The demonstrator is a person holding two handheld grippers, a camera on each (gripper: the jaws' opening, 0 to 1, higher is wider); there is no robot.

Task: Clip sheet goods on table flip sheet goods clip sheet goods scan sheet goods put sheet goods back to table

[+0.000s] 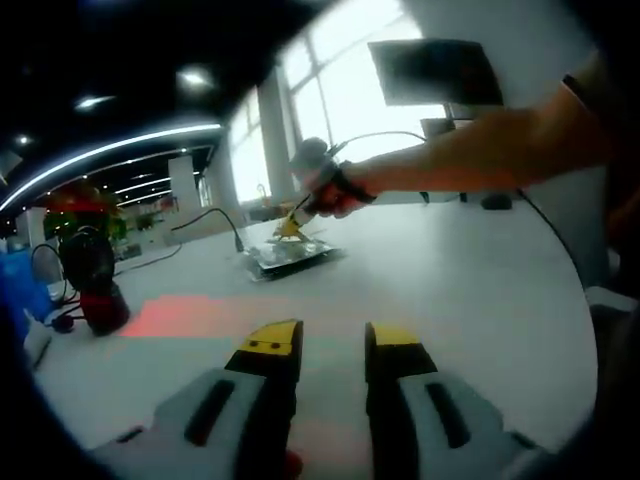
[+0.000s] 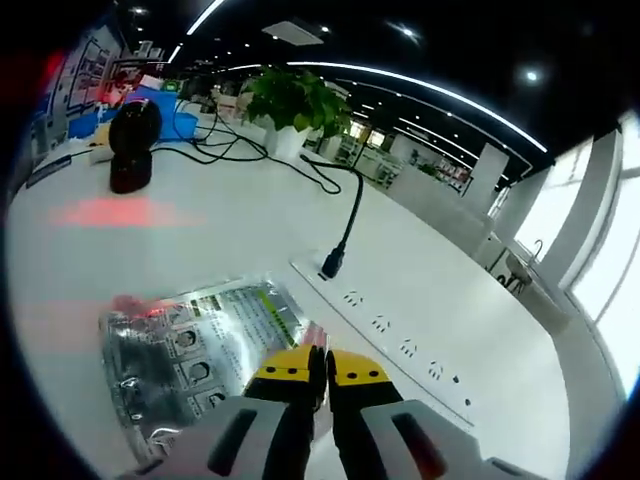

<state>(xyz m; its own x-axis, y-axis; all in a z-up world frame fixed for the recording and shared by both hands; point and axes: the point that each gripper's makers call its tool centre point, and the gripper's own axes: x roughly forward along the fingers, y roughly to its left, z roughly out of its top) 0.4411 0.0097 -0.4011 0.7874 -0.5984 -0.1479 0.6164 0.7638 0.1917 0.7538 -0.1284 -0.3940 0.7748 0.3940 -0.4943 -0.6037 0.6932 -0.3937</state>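
right gripper [image 2: 318, 368]: pinched on foil sheet [image 2: 185, 345] edge, on counter [image 2: 230, 225] | left gripper [image 1: 332, 345]: narrow gap, empty

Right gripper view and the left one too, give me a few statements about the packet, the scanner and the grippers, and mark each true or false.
1. The right gripper is shut at the edge of the silver packet. True.
2. The left gripper holds the packet. False: its jaws are apart and empty.
3. The black scanner stands on the white table. True.
4. A black plug sits in the white power strip. True.
5. The packet hangs in the air. False: it lies on the table.
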